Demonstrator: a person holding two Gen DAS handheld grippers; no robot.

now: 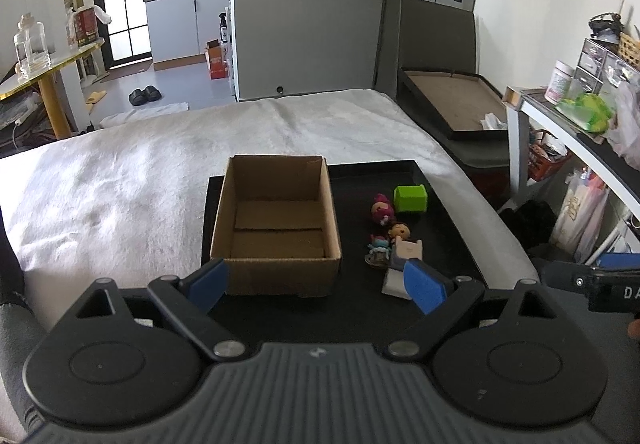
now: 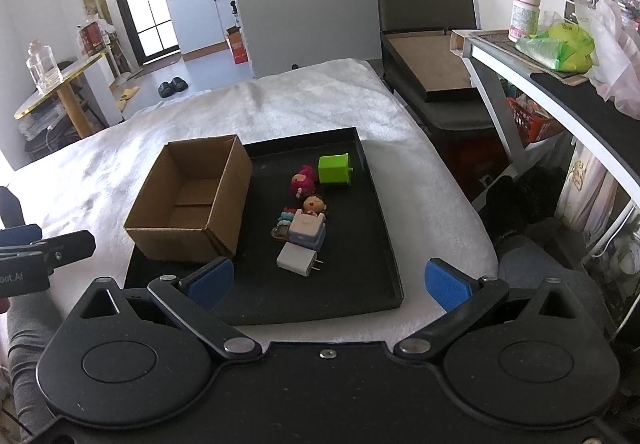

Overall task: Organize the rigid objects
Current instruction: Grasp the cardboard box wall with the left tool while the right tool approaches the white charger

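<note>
A black tray [image 2: 384, 228] [image 1: 444, 220] lies on a white blanket. An open cardboard box [image 2: 188, 200] [image 1: 276, 224] stands in its left half and looks empty. To its right lie a green block [image 2: 335, 169] [image 1: 410, 198], a pink figurine [image 2: 303, 182] [image 1: 380, 209], a small doll [image 2: 314, 205] [image 1: 399, 231], a pale box [image 2: 307, 230] [image 1: 407, 250] and a white plug charger [image 2: 298, 259]. My left gripper [image 1: 318, 284] is open and empty at the tray's near edge. My right gripper [image 2: 328, 282] is open and empty over the tray's near end.
A white blanket [image 2: 280, 100] covers the bed. A dark chair [image 2: 428, 44] with a flat framed board stands at the back right. A cluttered desk [image 2: 560, 84] runs along the right side. A round side table [image 2: 60, 84] with a glass jar stands at the left.
</note>
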